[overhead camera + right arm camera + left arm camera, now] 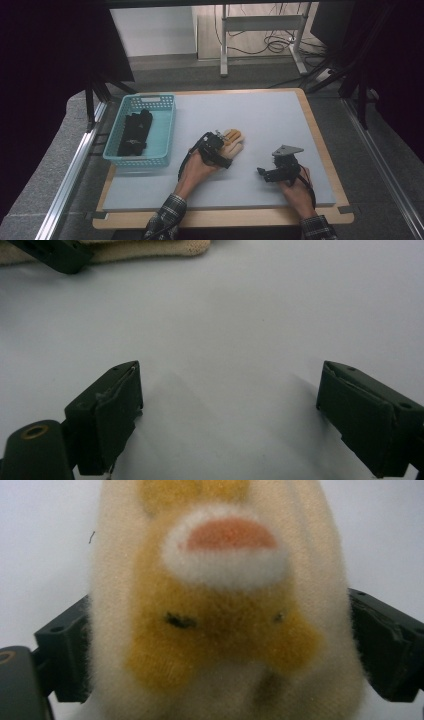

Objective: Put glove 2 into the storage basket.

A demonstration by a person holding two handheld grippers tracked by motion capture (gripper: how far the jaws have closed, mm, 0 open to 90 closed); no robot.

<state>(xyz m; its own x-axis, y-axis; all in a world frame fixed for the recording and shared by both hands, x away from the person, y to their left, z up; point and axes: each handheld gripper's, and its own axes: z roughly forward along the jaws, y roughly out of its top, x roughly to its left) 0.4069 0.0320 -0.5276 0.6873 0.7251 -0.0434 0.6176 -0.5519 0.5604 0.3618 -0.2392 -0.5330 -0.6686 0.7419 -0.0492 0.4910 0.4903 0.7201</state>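
A fuzzy cream and orange cloth item (236, 143), soft like a sock, lies on the grey mat left of centre. In the left gripper view it (220, 575) shows a white and pink patch. My left gripper (221, 139) is open, one jaw on each side of the item's near end, both close against its fuzz. My right gripper (261, 173) is open over bare mat to the right, with nothing between its jaws (230, 390). An edge of the cloth item (150, 250) lies at the top of the right gripper view.
A teal plastic basket (167, 131) stands at the mat's left side and holds several black cloth pieces (134, 131). The grey mat (270, 115) covers a wooden table. Beyond the far edge are a metal stand and cables on the floor.
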